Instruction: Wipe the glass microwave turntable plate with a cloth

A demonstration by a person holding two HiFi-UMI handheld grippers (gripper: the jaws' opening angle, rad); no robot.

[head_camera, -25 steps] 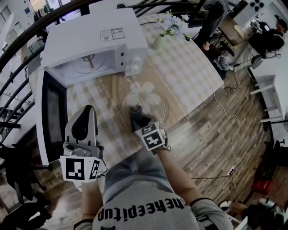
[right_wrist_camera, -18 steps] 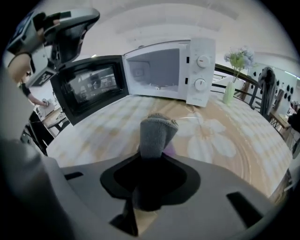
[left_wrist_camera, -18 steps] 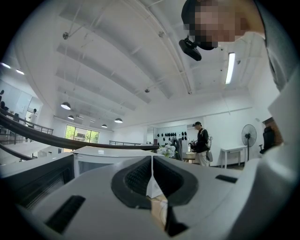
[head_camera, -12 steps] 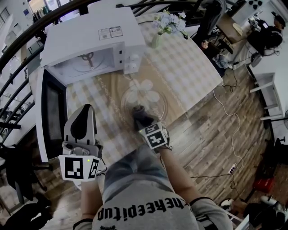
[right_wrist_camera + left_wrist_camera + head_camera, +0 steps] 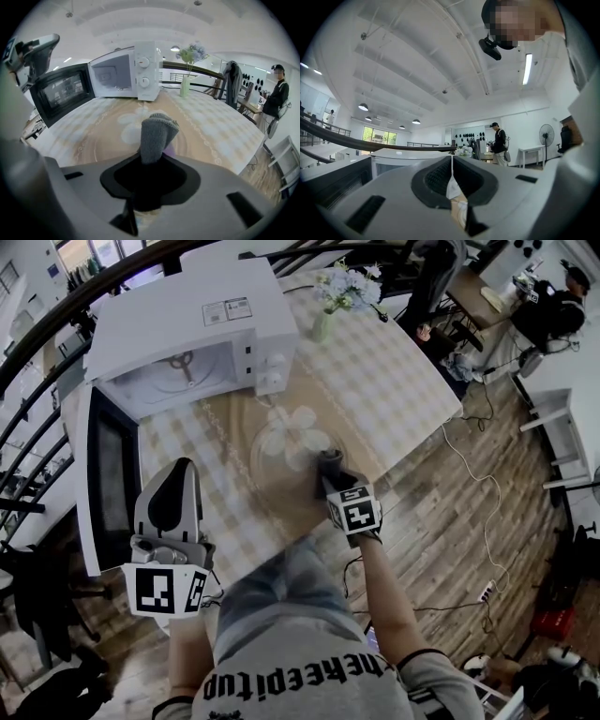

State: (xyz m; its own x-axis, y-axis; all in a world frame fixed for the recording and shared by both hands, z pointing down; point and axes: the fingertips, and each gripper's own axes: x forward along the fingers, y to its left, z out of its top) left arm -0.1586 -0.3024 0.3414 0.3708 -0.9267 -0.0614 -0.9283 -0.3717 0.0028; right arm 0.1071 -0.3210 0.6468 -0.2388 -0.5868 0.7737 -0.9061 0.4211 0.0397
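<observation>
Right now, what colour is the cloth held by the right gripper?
Grey: the folded fuzzy cloth shows best in the right gripper view.

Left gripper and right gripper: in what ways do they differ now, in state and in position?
The right gripper is shut on a grey cloth, while the left gripper is shut on nothing. The right gripper is over the glass plate, while the left gripper is beside the open microwave door, away from the plate. Both have their jaws together.
</observation>
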